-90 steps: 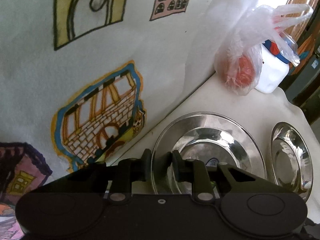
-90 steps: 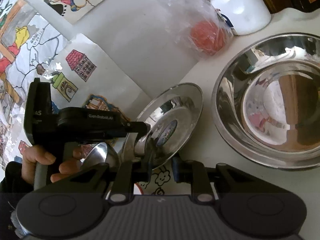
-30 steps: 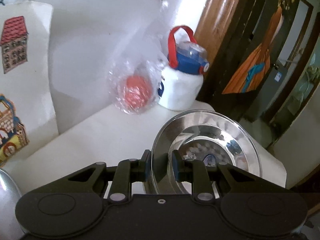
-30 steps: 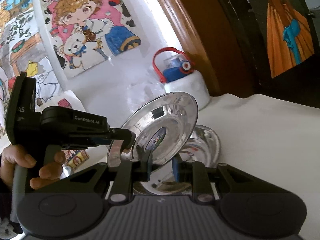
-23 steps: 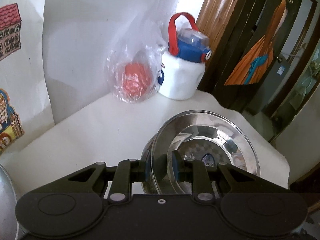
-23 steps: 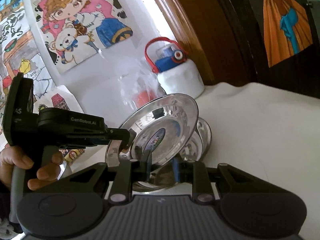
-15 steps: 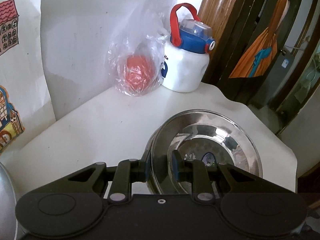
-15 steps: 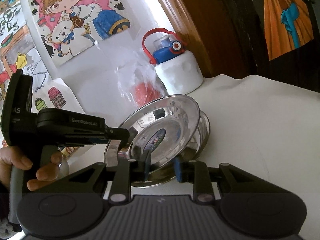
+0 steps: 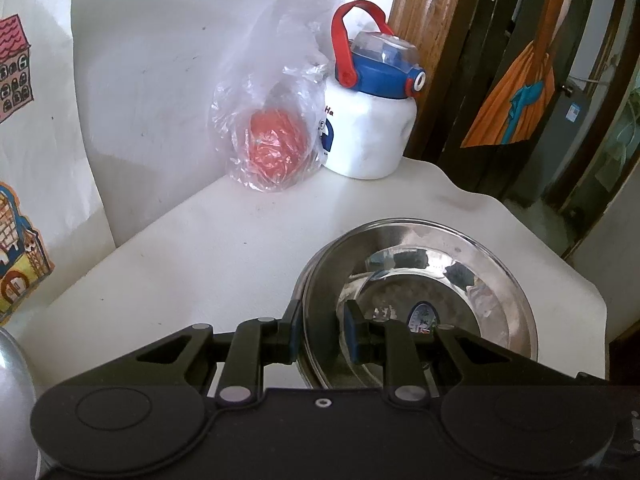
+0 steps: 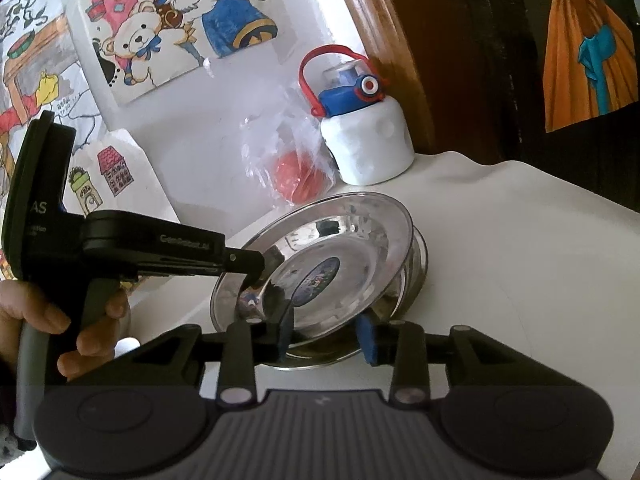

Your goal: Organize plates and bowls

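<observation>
A shiny steel plate (image 9: 480,272) with a blue sticker lies tilted on a steel bowl (image 10: 418,264) on the white table (image 9: 240,264). My left gripper (image 9: 323,332) is shut on the plate's near-left rim, one finger above it and one below. The right wrist view shows the left gripper (image 10: 256,270), held by a hand (image 10: 36,320), clamped on the plate (image 10: 340,248) from the left. My right gripper (image 10: 326,334) is open, its blue pads apart on either side of the plate's near rim and not pressing on it.
A white bottle (image 9: 368,136) with a blue lid and red handle stands by the wall, next to a plastic bag (image 9: 272,140) holding something red. Another steel dish (image 9: 12,392) shows at the far left. The table's edge (image 9: 580,280) drops off on the right. Drawings hang on the wall.
Both grippers carried the plate down onto the bowl near the bottle. The right gripper's fingers have spread apart off the rim. The left stays clamped.
</observation>
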